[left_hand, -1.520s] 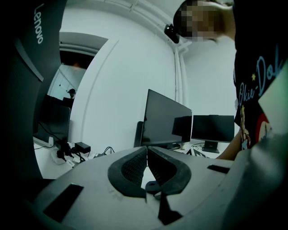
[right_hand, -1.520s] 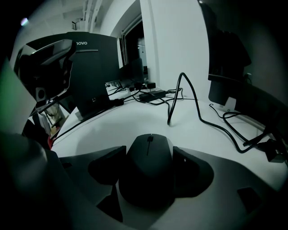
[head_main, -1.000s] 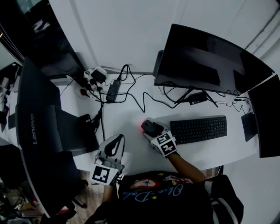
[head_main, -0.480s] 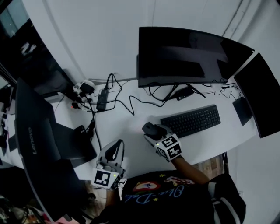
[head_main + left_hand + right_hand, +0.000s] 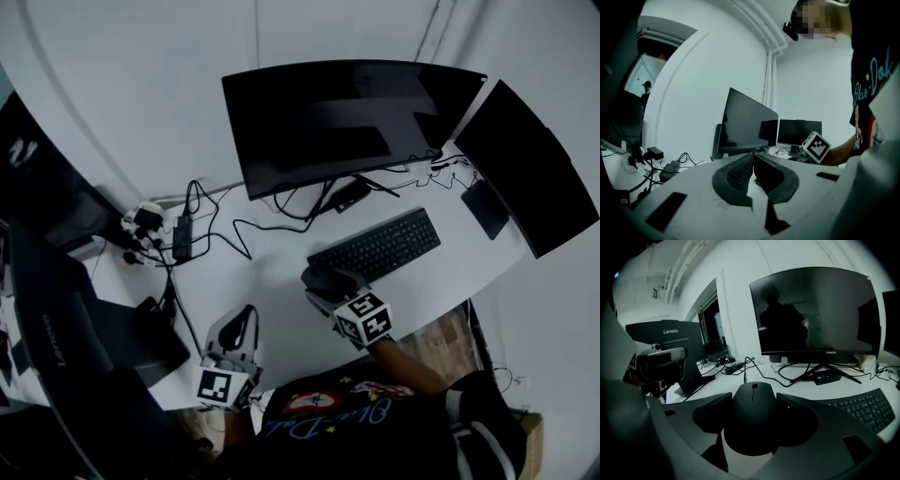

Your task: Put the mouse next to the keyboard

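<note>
Left gripper [image 5: 752,158] had its jaws pressed together on nothing, well off from the action. Right gripper [image 5: 753,397] was the one that mattered: jaws clamped on the mouse [image 5: 752,423], its long axis running straight out ahead of them, keyboard [image 5: 865,411] just to the jaws' right, so probably only a short set-down left

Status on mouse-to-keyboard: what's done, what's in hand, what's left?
Done: the right gripper has its jaws closed on the mouse. In hand: it holds the mouse close to the left end of the keyboard; I cannot tell whether the mouse touches the desk. Left: set it down beside the keyboard and open the jaws. The left gripper is shut and empty.
</note>
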`<control>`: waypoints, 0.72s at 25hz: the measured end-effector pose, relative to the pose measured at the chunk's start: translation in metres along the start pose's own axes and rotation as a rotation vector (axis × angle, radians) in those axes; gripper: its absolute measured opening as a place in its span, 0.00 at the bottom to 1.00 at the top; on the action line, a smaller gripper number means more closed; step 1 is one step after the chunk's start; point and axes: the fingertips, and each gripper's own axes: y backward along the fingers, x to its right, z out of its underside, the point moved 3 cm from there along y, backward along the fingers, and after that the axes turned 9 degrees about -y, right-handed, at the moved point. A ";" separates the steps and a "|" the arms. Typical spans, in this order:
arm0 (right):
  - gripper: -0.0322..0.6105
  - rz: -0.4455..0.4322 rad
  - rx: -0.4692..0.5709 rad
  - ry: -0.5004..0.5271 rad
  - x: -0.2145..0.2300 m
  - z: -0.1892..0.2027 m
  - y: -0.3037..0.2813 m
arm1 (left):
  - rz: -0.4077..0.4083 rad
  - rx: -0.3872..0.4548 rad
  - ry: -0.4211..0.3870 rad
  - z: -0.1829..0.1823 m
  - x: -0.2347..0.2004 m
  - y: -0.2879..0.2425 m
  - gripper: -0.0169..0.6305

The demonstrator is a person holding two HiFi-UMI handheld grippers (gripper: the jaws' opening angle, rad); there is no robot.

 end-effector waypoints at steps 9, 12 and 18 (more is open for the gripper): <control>0.49 0.001 0.039 -0.060 0.042 0.000 0.044 | 0.060 -0.016 -0.012 -0.001 0.038 -0.043 0.03; 0.49 0.021 0.053 -0.070 0.062 -0.001 0.060 | 0.086 -0.023 -0.015 -0.005 0.056 -0.061 0.03; 0.49 0.033 0.079 -0.069 0.104 -0.005 0.085 | 0.100 -0.042 -0.044 -0.009 0.088 -0.091 0.03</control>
